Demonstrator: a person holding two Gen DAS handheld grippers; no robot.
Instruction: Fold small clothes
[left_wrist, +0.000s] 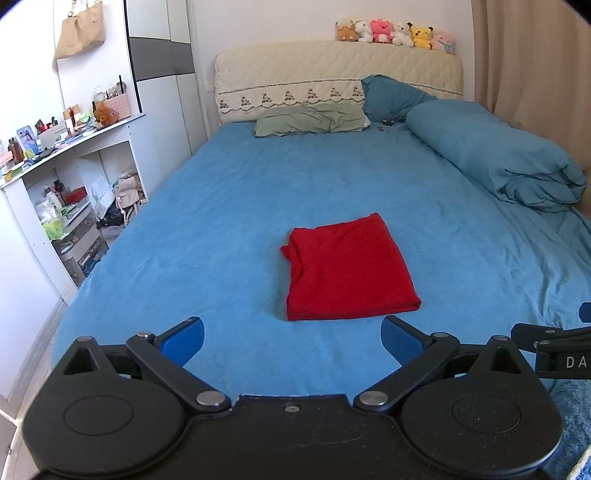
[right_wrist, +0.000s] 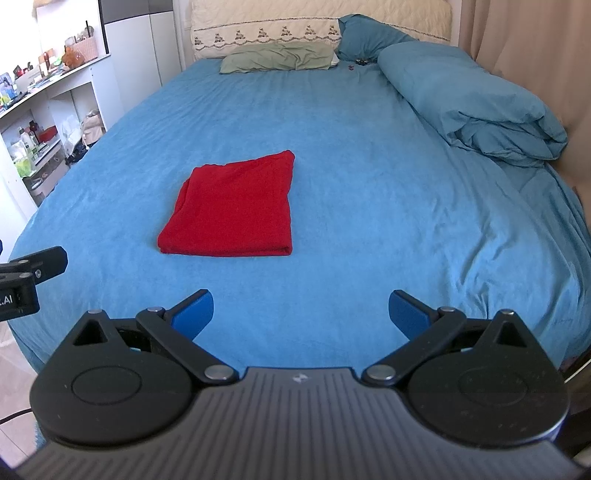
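Both grippers, jaws spread wide, nothing held: left gripper and right gripper, each hovering over the near edge of the bed, blue finger pads clear of all cloth.

Bed: largest item, fills the middle of both views; covered by a blue sheet, smooth at the centre, wrinkled toward the right edge.

Headboard: far end, cream quilted cover with an embroidered border.

Curtain: beige, along the right side of the bed.

Shelf unit: white, left of the bed; top and open compartments crowded with bottles, boxes and small items too small to tell apart.

Duvet: blue, bundled on the far right of the bed.

Pillows: one blue propped against the headboard, one green lying flat just left of it.

Bag: tan, hanging on the far left wall.

Red garment: folded into a rough rectangle, lying flat on the sheet near the middle of the bed, just beyond the left gripper and to the far left of the right gripper; touched by neither.

Soft toys: a row of six on top of the headboard.
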